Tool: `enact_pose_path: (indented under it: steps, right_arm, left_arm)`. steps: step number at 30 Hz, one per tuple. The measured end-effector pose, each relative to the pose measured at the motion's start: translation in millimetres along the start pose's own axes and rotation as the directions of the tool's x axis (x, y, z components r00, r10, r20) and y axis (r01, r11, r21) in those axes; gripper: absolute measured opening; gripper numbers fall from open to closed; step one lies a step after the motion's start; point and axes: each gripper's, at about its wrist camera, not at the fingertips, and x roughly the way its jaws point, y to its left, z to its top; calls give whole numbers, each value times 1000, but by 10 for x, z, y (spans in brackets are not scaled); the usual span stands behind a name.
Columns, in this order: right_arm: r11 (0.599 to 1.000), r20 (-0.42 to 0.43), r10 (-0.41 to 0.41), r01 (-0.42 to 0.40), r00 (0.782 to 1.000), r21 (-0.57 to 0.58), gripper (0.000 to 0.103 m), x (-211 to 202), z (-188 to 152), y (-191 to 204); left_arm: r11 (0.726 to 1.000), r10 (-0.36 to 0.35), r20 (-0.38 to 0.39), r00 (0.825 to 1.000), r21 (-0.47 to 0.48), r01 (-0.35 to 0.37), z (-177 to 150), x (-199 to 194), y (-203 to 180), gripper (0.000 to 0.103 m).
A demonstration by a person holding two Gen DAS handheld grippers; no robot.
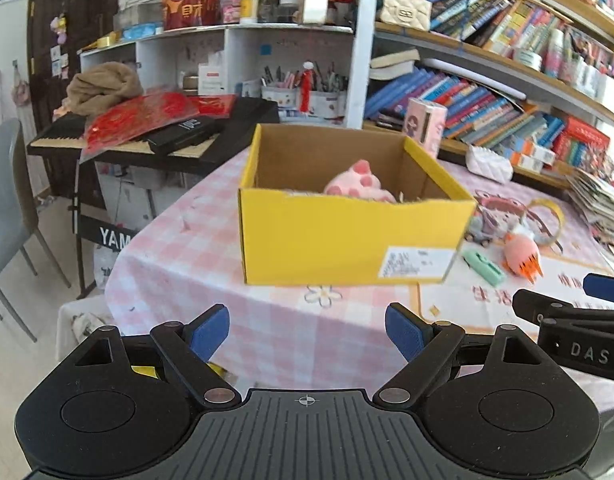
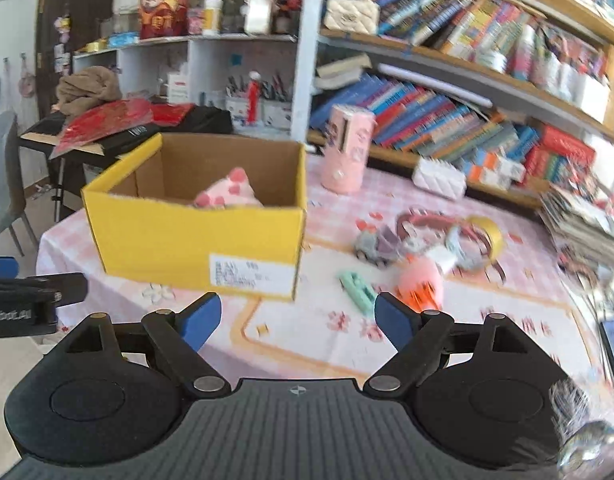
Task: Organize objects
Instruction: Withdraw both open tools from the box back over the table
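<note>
Though both grippers empty, square yellow cardboard box [image 1: 347, 240], soft pink plush [image 1: 359, 184] inside.

Pink plush [image 1: 361, 184] half hidden behind box wall [image 1: 347, 236].

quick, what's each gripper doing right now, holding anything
Left gripper: open, fingers wide apart, nothing between them.
Right gripper: open, holding nothing.

The right gripper [image 2: 297, 314] stood open and empty above the table [image 2: 387, 208]. A yellow box [image 2: 187, 240] held a pink plush toy [image 2: 229, 192]; small items lay scattered beside it.
</note>
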Motion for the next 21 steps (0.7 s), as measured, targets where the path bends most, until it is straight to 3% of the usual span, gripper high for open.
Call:
enact_pose_path:
  steps: [10,21]
  right_arm:
    - [999,-61,-39,39,997,9,90,-199,-325,-3]
    - [992,-98,-106,111,990,55,93,-377,-552,-104]
  left_arm:
    - [1000,-11,-19,1000,16,11,-173,-159,-40,88]
    - [990,-79,-71,994,112,87,-348,-241,-292,88]
